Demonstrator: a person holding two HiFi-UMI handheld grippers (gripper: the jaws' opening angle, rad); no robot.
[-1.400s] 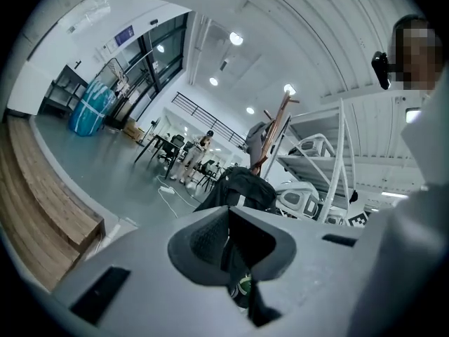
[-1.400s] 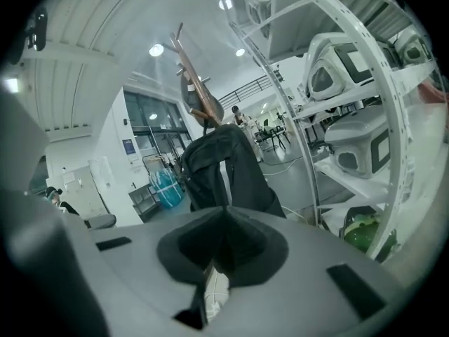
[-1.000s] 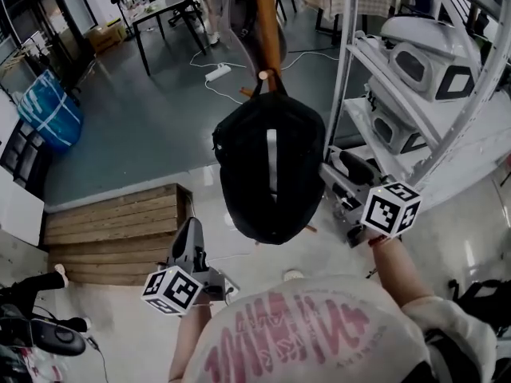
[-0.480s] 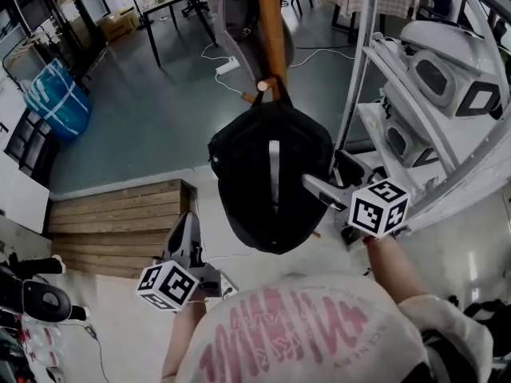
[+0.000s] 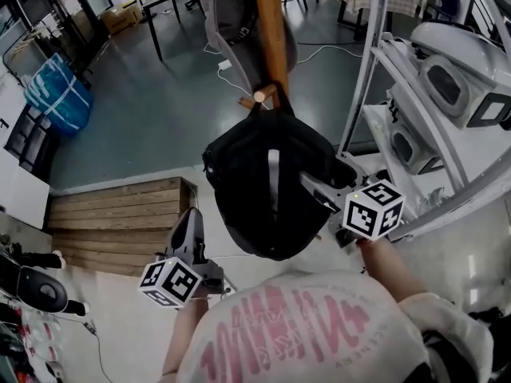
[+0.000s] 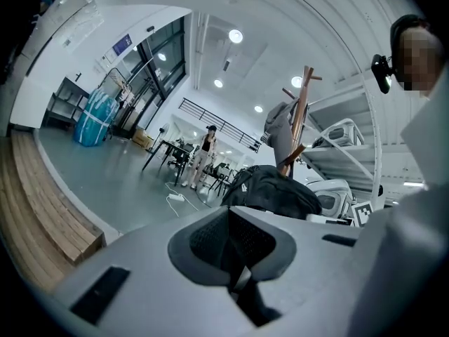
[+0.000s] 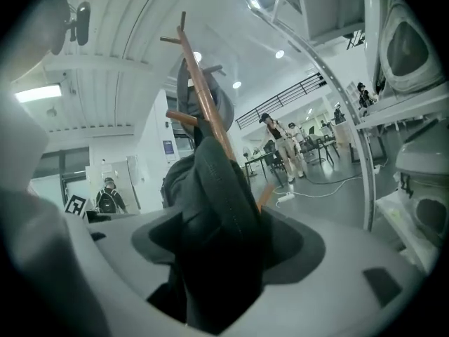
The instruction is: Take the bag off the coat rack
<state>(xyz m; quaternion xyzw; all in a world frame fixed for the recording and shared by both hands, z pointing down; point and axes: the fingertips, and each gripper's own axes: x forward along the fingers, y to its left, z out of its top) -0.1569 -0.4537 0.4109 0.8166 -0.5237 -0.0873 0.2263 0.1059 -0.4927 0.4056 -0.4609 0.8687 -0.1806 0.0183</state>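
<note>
"Sliding in from the right, the right gripper (image 5: 313,186) had pushed into the side of the bag (image 5: 247,190). A second earlier it stood just off it. Its jaws had just been closing, and a thick fold of black fabric filled the gap between them."

"So it had hold?"

"It looked so to me. The jaws were roughly half closed, and the pads seemed to press on the cloth. But the bag was not yet free. It hung by its top loop from a low peg (image 5: 263,96) on the coat rack (image 5: 270,30), below a grey garment (image 5: 231,14)."

"And the other tongs?"

"The left gripper (image 5: 190,222) was low on the near left, jaws shut on nothing, apart from the bag. I judged the lift itself remained to be done, since the loop had to rise over the peg's tip."
</note>
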